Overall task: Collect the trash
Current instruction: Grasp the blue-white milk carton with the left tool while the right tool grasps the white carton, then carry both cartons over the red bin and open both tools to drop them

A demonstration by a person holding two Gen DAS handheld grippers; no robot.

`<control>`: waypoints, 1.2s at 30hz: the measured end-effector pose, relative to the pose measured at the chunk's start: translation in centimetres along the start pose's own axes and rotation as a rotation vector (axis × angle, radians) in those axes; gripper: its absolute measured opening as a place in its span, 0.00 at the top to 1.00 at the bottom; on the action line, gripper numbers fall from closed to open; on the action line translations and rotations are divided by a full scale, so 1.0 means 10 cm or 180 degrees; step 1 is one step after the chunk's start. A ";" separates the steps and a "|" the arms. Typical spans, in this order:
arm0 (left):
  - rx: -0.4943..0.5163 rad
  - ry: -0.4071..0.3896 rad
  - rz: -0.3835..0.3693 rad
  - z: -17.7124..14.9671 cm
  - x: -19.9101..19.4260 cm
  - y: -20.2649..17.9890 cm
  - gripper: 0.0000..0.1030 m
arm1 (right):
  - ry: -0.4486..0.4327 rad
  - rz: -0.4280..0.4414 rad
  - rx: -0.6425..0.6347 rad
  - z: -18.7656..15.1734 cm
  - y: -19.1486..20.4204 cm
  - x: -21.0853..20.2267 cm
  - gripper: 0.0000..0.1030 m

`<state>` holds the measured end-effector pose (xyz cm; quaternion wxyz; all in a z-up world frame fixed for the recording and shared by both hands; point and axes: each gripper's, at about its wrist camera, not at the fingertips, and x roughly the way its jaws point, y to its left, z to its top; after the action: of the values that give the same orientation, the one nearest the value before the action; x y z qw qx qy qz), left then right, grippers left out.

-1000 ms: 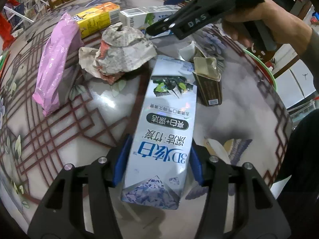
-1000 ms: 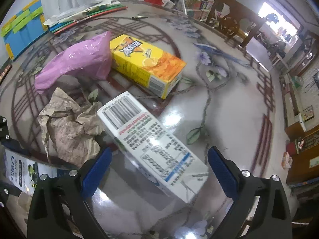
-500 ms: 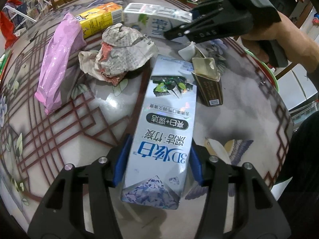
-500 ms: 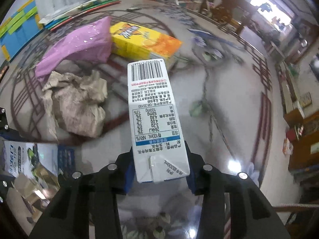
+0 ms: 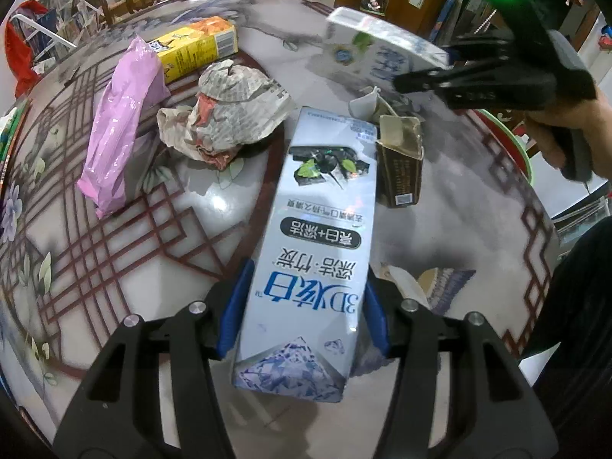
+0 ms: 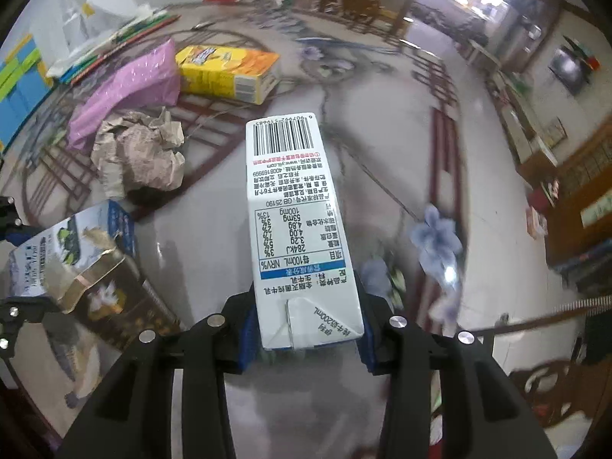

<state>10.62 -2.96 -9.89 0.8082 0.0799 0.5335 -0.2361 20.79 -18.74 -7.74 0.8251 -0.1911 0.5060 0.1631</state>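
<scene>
My left gripper is shut on the near end of a long silver-blue toothpaste box, which points away across the patterned table. My right gripper is shut on a white milk carton and holds it above the table. The left wrist view shows that carton lifted at the upper right, with a hand behind it. On the table lie a crumpled newspaper ball, a pink plastic bag, a yellow drink box and an open brown carton.
A green-rimmed basin sits past the table's right edge. Books and papers are stacked at the far left of the table. Chairs and shelves stand beyond it. A torn white scrap lies behind the brown carton.
My right gripper closed on the milk carton, lifted it off the table, rolled it straight and carried it to the right. The left gripper and toothpaste box stayed put.
</scene>
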 end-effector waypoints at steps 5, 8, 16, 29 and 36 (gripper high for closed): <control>-0.0023 -0.0034 0.0029 -0.06 -0.09 -0.03 0.50 | -0.0151 -0.0055 0.0295 -0.21 -0.05 -0.33 0.62; -0.0067 -0.0049 0.0071 -0.08 -0.14 -0.01 0.50 | -0.0266 -0.0015 0.0451 -0.39 -0.07 -0.54 0.62; -0.0188 -0.0299 0.0336 -0.13 -0.54 0.06 0.50 | -0.0429 0.0050 0.0668 -0.80 -0.08 -0.84 0.62; 0.0062 -0.0524 0.0154 0.31 -0.74 -0.55 0.50 | -0.0702 -0.0143 0.1168 -1.24 -0.46 -1.18 0.62; 0.0257 -0.0513 0.0027 0.65 -0.58 -1.04 0.50 | -0.0799 -0.0200 0.1544 -1.53 -0.82 -1.31 0.65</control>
<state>9.23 -12.84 -0.66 0.8457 0.0954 0.4565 -0.2596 7.09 -34.21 -1.06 0.9077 0.0182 0.4179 0.0339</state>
